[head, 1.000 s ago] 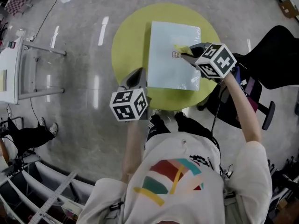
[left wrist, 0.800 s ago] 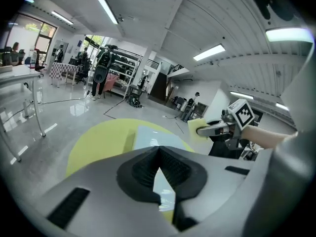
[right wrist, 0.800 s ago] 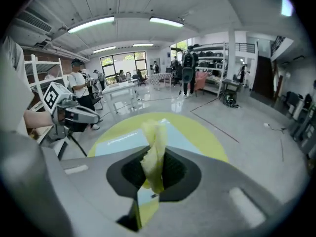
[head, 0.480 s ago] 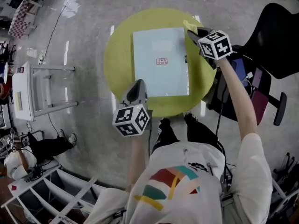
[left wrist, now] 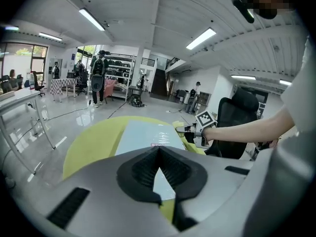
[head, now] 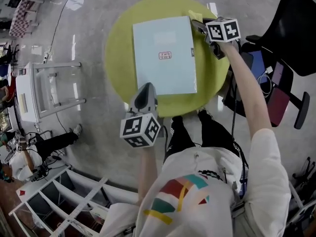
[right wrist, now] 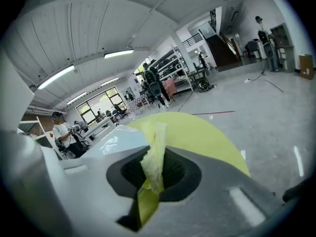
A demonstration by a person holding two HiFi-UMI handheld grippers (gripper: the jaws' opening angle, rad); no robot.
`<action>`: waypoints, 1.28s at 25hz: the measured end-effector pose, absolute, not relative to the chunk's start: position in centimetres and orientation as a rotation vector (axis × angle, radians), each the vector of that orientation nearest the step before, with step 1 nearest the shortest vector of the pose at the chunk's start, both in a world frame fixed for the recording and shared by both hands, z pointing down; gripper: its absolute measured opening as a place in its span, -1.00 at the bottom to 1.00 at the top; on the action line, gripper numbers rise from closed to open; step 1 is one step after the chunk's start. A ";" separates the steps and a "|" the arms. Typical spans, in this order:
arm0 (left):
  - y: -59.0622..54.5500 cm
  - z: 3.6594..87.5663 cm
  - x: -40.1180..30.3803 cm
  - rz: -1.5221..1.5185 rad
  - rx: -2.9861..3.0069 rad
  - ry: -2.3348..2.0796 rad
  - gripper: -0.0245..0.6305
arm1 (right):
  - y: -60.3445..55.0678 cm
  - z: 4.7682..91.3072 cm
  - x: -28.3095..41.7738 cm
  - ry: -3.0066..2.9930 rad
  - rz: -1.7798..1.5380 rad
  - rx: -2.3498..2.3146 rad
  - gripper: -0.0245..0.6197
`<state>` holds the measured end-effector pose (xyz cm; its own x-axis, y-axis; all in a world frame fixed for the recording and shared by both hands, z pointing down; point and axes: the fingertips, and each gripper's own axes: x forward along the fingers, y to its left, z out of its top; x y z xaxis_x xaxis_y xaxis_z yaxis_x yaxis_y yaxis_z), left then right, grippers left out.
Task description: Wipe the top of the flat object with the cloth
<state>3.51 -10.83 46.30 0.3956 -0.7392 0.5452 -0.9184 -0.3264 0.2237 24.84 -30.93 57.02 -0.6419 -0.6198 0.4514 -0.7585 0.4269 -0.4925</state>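
The flat object, a pale blue board with a small red mark near its middle, lies square on the round yellow-green tabletop and covers most of it. It lies flat with its whole top open, so a pass can run across it without obstruction.

The yellow cloth sits just beside the board's far right corner. You cannot tell from above whether it touches the board or only the tabletop. Your right claw is clamped on it: in the right gripper view a folded strip of cloth stands pinched between the jaws and trails out ahead of them. That corner looks like the start or end of a stroke.

Your left claw is closed on nothing, its jaws meeting with only the board visible beyond them. It points at the board's near left edge, probably placed to steady the board, though contact is unclear.

Your right arm reaches out nearly straight along the tabletop's right side, past the black chair. Your left arm is bent and kept close to your body, with its claw angled downward.
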 end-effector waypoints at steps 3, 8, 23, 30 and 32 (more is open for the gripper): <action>-10.4 46.3 3.1 0.475 2.147 -1.428 -0.88 | -30.3 57.5 24.3 -2.475 1.007 1.141 -0.84; -10.4 46.3 2.7 0.475 2.148 -1.433 -0.88 | -28.7 57.5 24.0 -2.458 0.993 1.080 -0.84; -12.6 42.6 2.3 0.393 2.280 -1.381 -0.88 | -12.9 58.2 20.4 -2.368 0.921 0.749 -0.84; -13.6 41.0 1.7 0.348 2.328 -1.359 -0.88 | -6.9 58.7 18.9 -2.337 0.977 0.720 -0.84; -13.7 40.9 1.6 0.338 2.335 -1.349 -0.88 | -5.5 58.7 18.7 -2.329 0.991 0.720 -0.84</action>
